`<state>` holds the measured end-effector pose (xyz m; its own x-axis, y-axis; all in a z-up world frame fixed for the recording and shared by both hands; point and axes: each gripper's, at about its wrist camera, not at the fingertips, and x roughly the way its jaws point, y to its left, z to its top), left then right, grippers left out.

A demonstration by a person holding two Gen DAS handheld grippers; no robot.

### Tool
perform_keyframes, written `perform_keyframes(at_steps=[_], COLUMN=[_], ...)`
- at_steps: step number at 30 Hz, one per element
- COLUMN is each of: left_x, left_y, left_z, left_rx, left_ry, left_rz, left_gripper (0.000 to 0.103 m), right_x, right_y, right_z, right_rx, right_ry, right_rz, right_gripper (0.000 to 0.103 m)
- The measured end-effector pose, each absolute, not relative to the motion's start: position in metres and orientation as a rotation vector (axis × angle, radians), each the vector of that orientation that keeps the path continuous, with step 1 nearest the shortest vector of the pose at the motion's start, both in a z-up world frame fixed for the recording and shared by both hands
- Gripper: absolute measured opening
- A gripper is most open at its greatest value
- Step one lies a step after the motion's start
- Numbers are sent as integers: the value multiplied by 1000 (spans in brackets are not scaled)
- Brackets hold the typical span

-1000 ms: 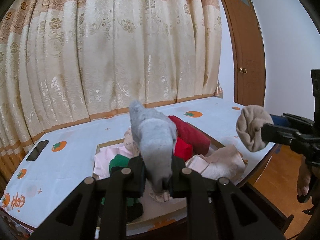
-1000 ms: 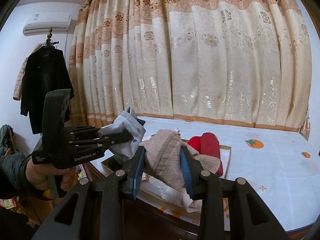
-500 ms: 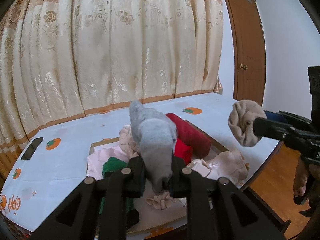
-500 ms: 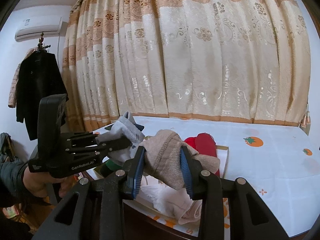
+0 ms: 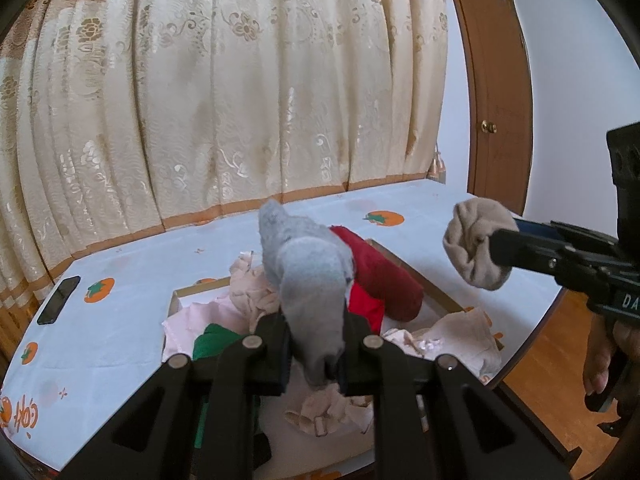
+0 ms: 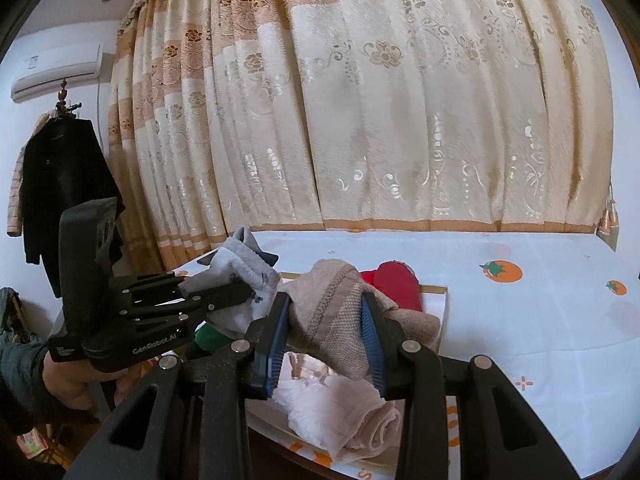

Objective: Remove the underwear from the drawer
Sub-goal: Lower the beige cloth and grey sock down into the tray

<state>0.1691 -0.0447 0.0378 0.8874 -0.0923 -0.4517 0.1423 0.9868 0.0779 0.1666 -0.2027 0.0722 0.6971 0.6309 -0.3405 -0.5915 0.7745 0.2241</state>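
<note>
My left gripper (image 5: 314,354) is shut on a grey rolled garment (image 5: 308,268), held up above the drawer tray (image 5: 424,280). In the right wrist view the same left gripper (image 6: 256,294) shows at the left with the grey garment (image 6: 244,264) in its jaws. My right gripper (image 6: 326,336) is shut on a beige knitted garment (image 6: 336,308), also above the tray (image 6: 434,300). That beige garment (image 5: 474,250) appears at the right of the left wrist view. A dark red roll (image 5: 384,276), a green piece (image 5: 212,344) and pale pink pieces (image 5: 248,296) lie in the tray.
The tray rests on a white tabletop (image 5: 132,300) printed with orange fruit. A black phone (image 5: 59,299) lies at its far left. A cream patterned curtain (image 5: 240,100) hangs behind, a brown door (image 5: 496,100) at the right, and a dark coat (image 6: 60,184) on the left wall.
Both grippers have drifted sideways over the tray with their garments still clamped. The beige garment now sits a little lower and closer to the grey one in the left wrist view.
</note>
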Motion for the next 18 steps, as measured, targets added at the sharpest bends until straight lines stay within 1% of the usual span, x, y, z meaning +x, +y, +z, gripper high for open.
perform_keyframes(at_steps=[18], left_x=[194], left_y=[-53], left_z=[30], left_rx=[101], left_ry=[532], left_rz=[-149], left_gripper=[14], right_x=[199], right_y=[-188], right_z=[67], right_rx=[50], right_ry=[511], right_rz=[632], right_gripper=[38])
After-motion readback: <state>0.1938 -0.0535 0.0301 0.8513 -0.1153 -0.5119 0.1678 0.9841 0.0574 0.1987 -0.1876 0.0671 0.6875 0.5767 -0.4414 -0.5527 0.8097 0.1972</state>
